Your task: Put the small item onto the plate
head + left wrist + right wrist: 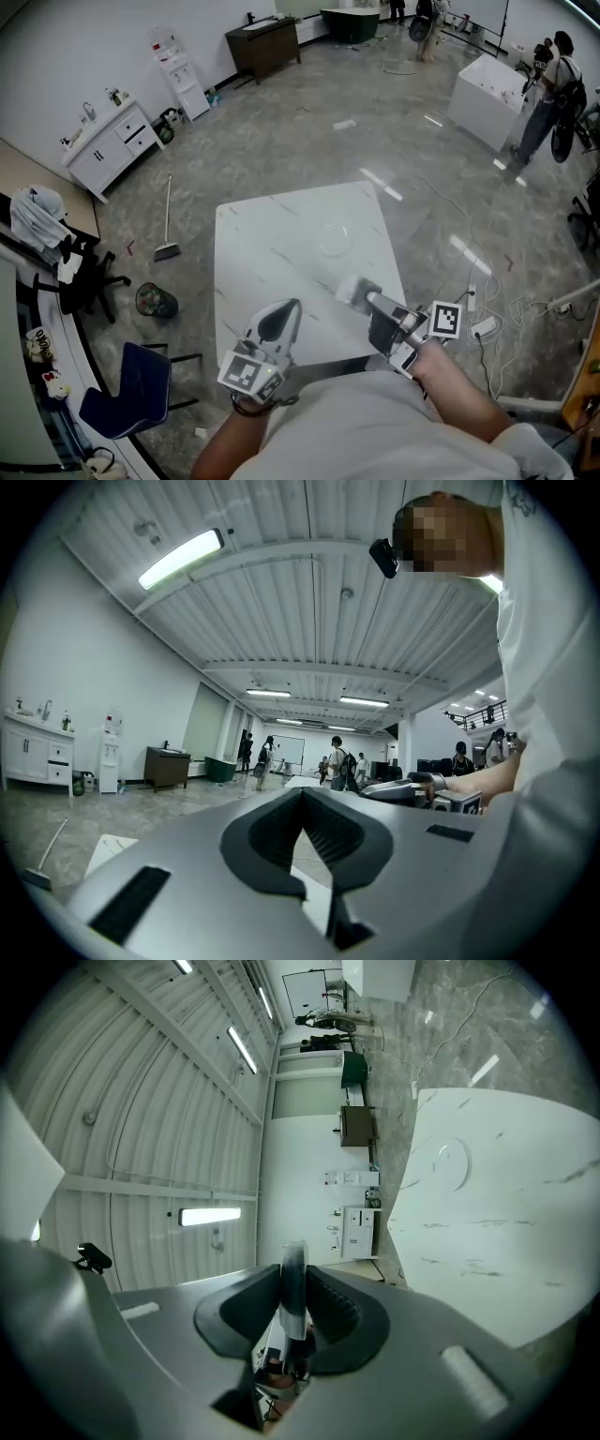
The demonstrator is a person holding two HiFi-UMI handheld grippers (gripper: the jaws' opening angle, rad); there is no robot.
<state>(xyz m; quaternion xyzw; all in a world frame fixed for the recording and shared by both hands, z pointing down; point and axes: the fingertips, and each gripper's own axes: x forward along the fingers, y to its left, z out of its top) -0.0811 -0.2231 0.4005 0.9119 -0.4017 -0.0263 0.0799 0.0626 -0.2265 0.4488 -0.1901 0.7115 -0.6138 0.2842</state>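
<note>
The right gripper (pixel 293 1279) is clamped on the small item (pixel 294 1255), apparently a thin grey disc, and the left gripper (pixel 302 797) is closed and empty. This looks like the carry: the plate (pixel 451 1162) lies well ahead, so the next move calls for reaching forward over it.

Light: bright, even, from ceiling tubes (pixel 181 559) | Glare: white streaks on the floor (pixel 380 183) | Shadows: faint | Edges: my two gripper views bulge, black corners | Focus: my right gripper (pixel 293 1274) close-up soft, far room clearer

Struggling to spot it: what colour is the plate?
Clear, see-through; the plate shows best in the head view on the white table.
</note>
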